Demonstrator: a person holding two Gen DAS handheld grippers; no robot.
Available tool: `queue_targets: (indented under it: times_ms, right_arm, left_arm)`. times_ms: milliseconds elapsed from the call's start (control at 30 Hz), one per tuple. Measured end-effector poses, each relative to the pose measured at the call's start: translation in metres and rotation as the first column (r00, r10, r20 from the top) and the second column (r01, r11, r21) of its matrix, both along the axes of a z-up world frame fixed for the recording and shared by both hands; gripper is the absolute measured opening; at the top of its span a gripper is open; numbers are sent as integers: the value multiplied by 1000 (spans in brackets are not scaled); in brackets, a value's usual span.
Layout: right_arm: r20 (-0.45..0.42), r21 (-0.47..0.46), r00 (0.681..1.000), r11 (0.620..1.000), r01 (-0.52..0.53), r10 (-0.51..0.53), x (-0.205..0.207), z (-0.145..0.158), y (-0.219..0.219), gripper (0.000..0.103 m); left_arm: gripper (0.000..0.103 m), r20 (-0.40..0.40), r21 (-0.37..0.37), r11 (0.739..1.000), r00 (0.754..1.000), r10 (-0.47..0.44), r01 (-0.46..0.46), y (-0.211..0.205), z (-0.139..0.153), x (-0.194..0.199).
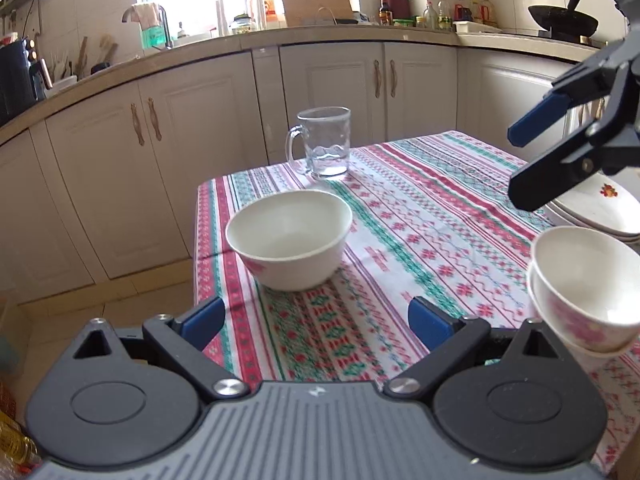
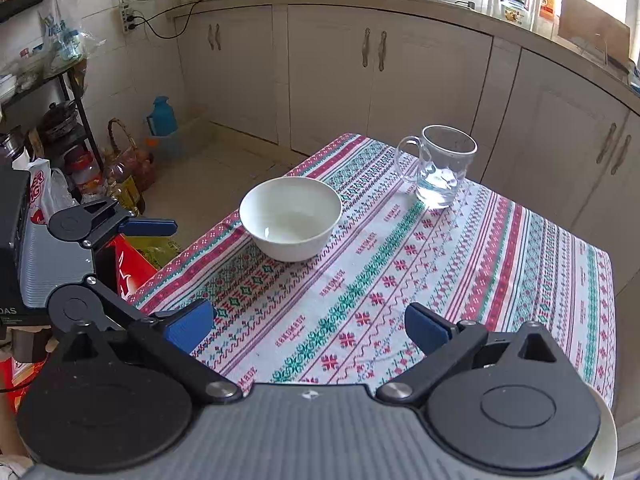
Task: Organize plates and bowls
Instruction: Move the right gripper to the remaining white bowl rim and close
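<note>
A plain white bowl (image 1: 290, 236) (image 2: 292, 218) sits upright near the corner of the patterned tablecloth (image 1: 400, 220) (image 2: 400, 280). My left gripper (image 1: 316, 322) hangs open just short of it, with nothing between its pads. At the right edge of the left wrist view, two nested pink-flowered bowls (image 1: 588, 292) stand in front of a stack of white plates (image 1: 600, 208). My right gripper (image 2: 308, 326) (image 1: 518, 166) hovers open and empty above those plates. The right wrist view catches my left gripper (image 2: 164, 272) at the table's left edge and a white plate rim (image 2: 604, 440) under the right one.
A glass mug (image 1: 324, 144) (image 2: 444, 168) stands behind the white bowl near the table's far edge. Cream cabinets (image 1: 340, 92) run behind the table. Bottles, a basket (image 2: 124, 160) and a red box (image 2: 132, 264) crowd the floor beside the table.
</note>
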State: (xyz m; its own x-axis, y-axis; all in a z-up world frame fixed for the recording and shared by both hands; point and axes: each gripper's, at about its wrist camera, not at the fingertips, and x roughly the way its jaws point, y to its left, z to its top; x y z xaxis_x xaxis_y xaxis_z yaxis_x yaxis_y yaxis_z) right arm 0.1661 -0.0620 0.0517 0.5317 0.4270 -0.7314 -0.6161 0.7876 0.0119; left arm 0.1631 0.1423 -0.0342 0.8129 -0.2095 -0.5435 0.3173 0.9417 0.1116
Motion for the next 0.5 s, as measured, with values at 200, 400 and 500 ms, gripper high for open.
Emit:
queue_targets:
  times_ms: [200,400,500]
  right_arm:
    - [-3,-27,999,999,-43,43,31,5,27,103]
    - [-34,-44,996,995,-88,87,65,-1,50,103]
    - [-61,-53,992,993,-110,107,82,-8,61,103]
  left_arm:
    - [98,6,-10,1000,1000,-1,1,6,-9,28]
    - [98,0,-22,1000,1000,-4,4,9,-18,52]
    - [98,1,-24,1000,1000,-5,5,9,-23,61]
